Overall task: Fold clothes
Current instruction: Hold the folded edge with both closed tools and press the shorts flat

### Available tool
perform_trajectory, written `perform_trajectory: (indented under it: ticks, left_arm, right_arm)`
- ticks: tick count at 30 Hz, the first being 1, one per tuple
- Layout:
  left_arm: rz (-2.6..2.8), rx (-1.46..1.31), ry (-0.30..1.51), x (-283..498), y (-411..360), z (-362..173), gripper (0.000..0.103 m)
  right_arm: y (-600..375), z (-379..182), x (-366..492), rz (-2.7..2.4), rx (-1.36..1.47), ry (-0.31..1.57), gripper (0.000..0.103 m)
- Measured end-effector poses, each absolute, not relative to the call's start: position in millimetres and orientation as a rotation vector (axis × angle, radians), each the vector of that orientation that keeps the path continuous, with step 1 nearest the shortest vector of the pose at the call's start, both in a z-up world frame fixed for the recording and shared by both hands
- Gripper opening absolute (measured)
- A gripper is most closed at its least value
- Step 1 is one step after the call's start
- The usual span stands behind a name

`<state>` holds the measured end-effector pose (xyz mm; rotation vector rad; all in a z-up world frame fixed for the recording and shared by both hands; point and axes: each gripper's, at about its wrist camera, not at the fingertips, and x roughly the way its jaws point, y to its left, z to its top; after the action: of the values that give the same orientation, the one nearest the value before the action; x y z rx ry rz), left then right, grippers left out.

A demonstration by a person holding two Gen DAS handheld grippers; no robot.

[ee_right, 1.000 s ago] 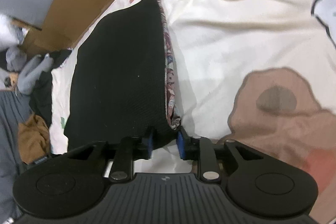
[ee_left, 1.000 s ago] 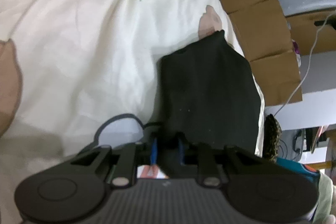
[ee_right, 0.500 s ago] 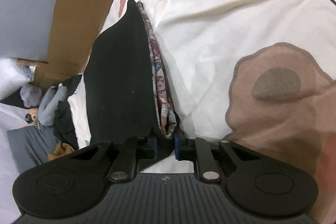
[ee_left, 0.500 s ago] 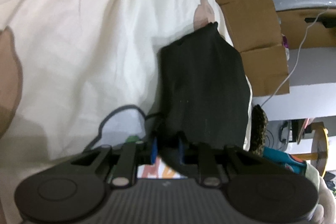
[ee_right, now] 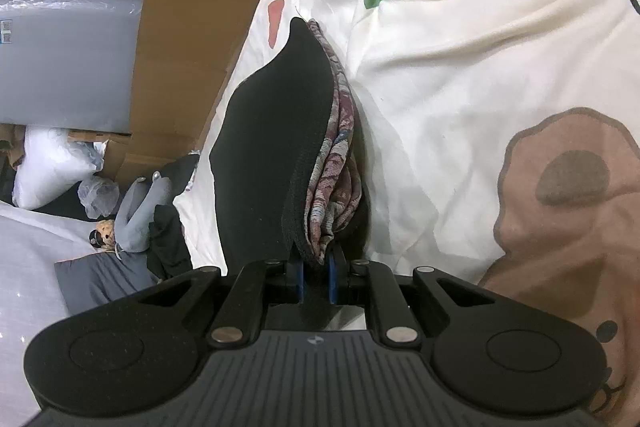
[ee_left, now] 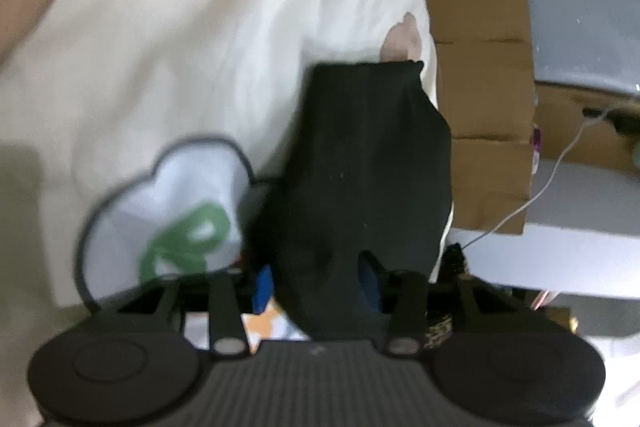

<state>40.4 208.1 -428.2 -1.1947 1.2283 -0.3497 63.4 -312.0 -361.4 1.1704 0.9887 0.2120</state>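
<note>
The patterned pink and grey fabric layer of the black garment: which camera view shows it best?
The right wrist view. There the patterned pink and grey fabric layer runs sharply along the black garment, down into the right gripper. The blurred left wrist view shows only the garment's black side, above the left gripper.

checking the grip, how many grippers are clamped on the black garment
2. The left gripper pinches one end of the black garment; the right gripper pinches the other end, together with its patterned layer.

Open bedsheet right of garment; cardboard left.
</note>
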Motion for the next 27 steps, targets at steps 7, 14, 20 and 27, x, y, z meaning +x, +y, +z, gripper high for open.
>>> perform_trajectory:
  ticks: [7,14,20,27]
  left_arm:
    - [-0.308,-1.220,1.225,42,204,-436,0.039]
    - [-0.295,-1.120,1.194,57,221,-427,0.025]
    - [-0.312,-1.038,1.173,68,235,-420,0.025]
    - [-0.310,-0.962,1.210,73,227,-418,0.011]
  right_arm:
    - [-315,-368,61,0.201,1.169,1.006,0.010]
    - [-318,-371,61,0.187,1.206,1.003,0.010]
    - [-318,-382,60,0.155,1.217,1.022,0.010]
    - [-317,-388,57,0.121,1.184,1.062,0.010]
